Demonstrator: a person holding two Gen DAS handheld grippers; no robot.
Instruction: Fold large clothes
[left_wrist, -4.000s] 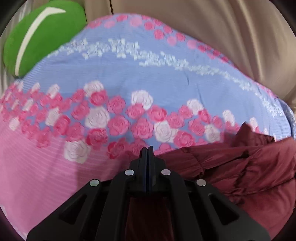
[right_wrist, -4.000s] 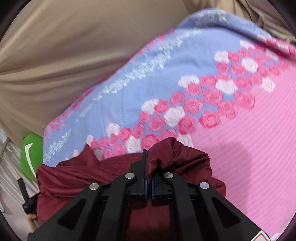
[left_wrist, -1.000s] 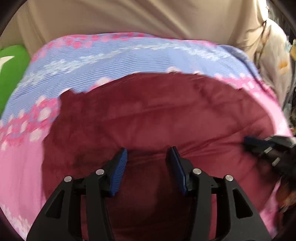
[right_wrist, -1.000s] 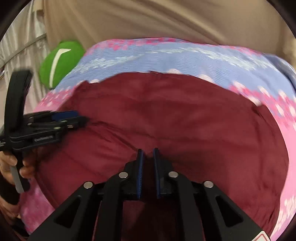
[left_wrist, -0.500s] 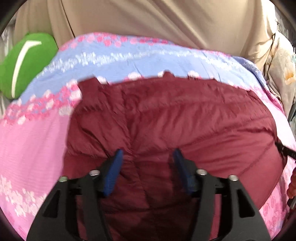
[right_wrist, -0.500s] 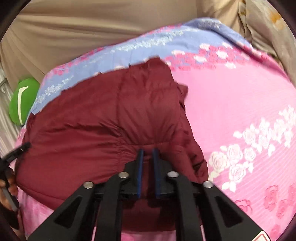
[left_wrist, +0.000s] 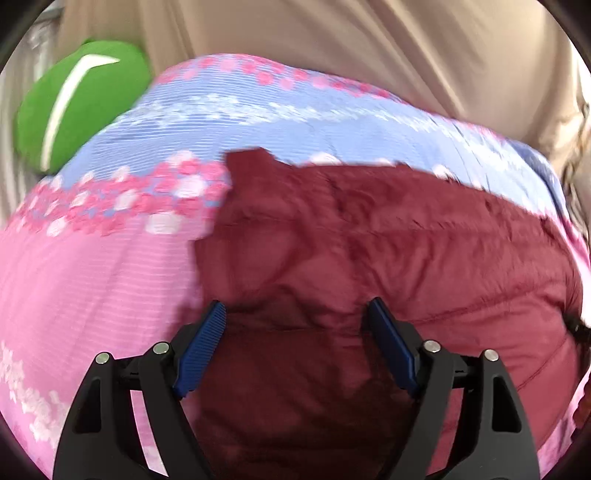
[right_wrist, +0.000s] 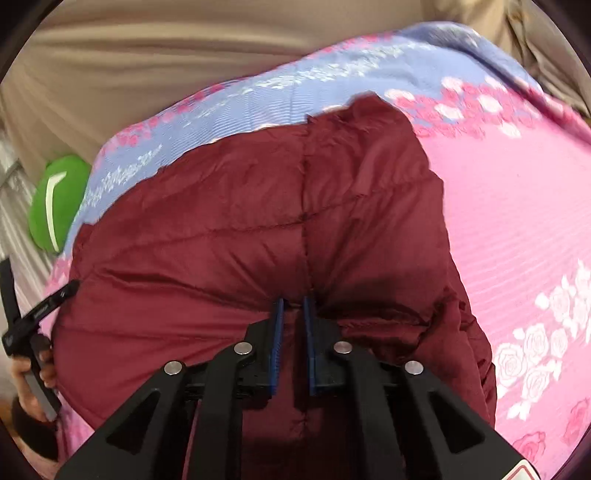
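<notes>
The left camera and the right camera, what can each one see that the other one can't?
Only the left wrist view shows the left tool with its blue pads spread wide over the red jacket.

Only the right wrist view shows the right tool nearly closed on the jacket's near edge, the white roses on the pink part, and the person's left hand.

Both show the jacket, the flowery bedspread and the green cushion.

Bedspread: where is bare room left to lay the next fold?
Free: the pink bedspread right of the maroon jacket, and the blue band between jacket and beige curtain. Crowded: the left edge, by the left tongs and green cushion.
</notes>
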